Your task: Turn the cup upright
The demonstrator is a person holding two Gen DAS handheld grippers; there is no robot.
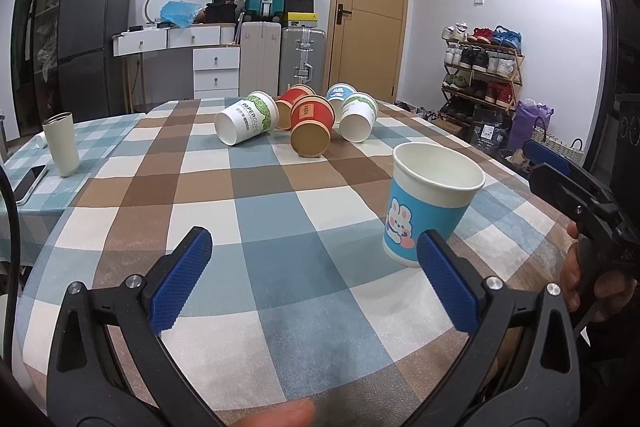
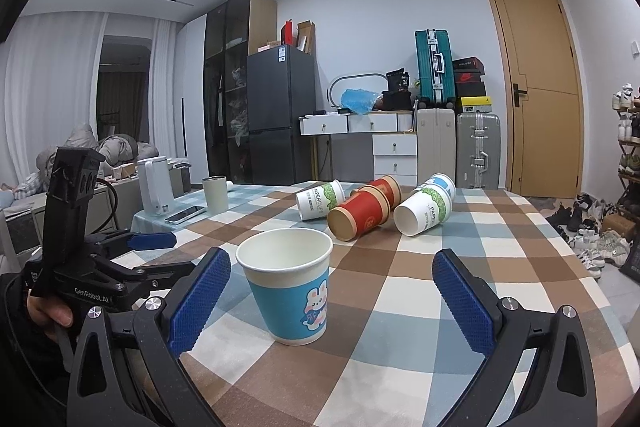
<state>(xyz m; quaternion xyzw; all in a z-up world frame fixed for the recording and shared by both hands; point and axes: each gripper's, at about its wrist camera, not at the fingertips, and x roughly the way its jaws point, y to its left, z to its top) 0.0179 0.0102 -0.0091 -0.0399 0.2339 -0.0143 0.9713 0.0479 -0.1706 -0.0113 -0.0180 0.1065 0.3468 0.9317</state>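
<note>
Cup, blue paper, rabbit print (image 1: 430, 205): upright on the checked tablecloth (image 1: 280, 247), mouth up, white inside; sits right of centre in the left wrist view and just left of centre in the right wrist view (image 2: 290, 285).

Left gripper (image 1: 316, 281): jaws wide apart, nothing between them; blue textured pads at lower left and lower right of its frame, the right pad overlapping the cup's base in the picture, contact not clear.

Right gripper (image 2: 332, 301): jaws wide apart, the cup standing between the pads in the picture, nearer the left one, not clamped. In the left wrist view it shows at the right edge (image 1: 568, 179), held by a hand.

Cups, lying on their sides, cluster beyond the blue cup, upper middle of the left wrist frame: white with green print (image 1: 246, 123), red with tan rim (image 1: 312, 131), second red (image 1: 294, 105), second white-green (image 1: 358, 121), second blue (image 1: 340, 95).

Tumbler, pale, upright (image 1: 61, 143), left edge of the table; phone (image 1: 28, 183) lying flat beside it.

Kettle, white (image 2: 155, 185), left middle of the right wrist frame.
</note>
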